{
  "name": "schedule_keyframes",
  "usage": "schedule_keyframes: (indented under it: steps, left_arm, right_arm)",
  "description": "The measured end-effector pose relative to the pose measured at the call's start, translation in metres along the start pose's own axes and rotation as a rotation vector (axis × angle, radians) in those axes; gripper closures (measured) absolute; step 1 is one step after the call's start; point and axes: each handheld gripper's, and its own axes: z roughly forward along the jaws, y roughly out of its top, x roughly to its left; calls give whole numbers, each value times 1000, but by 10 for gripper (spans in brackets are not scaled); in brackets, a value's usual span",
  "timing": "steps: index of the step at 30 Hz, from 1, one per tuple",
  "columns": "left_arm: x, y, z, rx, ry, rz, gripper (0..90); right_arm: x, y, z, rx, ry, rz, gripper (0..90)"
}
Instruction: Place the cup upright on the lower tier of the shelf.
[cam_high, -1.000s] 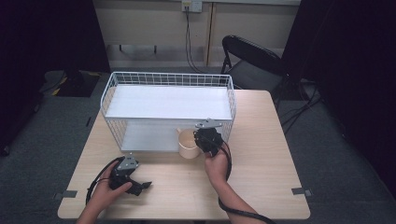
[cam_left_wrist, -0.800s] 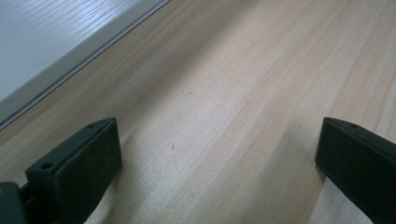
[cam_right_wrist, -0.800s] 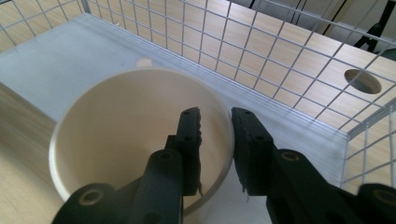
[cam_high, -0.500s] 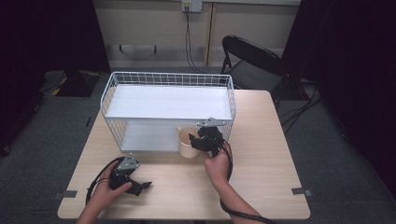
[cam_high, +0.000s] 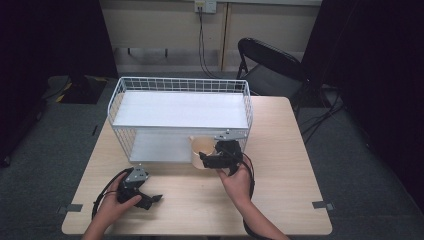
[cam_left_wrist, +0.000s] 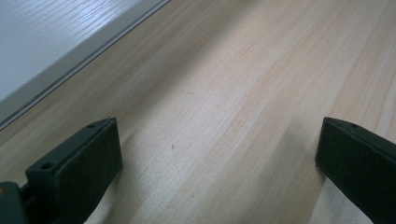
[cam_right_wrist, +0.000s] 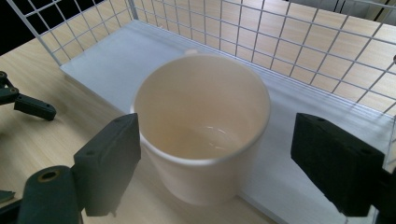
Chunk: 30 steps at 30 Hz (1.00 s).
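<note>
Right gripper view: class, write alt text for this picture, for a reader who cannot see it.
A cream mug stands upright and empty between the open black jaws of the right gripper, neither jaw touching it. Behind it lies the white lower shelf of a white wire rack on a pale wooden table.

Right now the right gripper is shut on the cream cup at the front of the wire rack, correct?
Not quite. In the right gripper view the right gripper is open: its jaws stand either side of the cream cup with a gap, at the front of the wire rack.
</note>
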Motion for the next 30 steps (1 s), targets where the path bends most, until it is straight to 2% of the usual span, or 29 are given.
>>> schedule_keyframes:
  steps: [5, 12, 24, 30]
  left_arm:
    - [0, 0, 0, 0, 0, 0, 0]
    - [0, 0, 0, 0, 0, 0, 0]
    - [0, 0, 0, 0, 0, 0, 0]
    - [0, 0, 0, 0, 0, 0, 0]
  right_arm:
    - [-2, -6, 1, 6, 4, 23, 145]
    - [2, -10, 8, 20, 10, -1, 139]
    - [7, -11, 16, 42, -21, 0, 155]
    - [7, -13, 18, 42, -39, -7, 203]
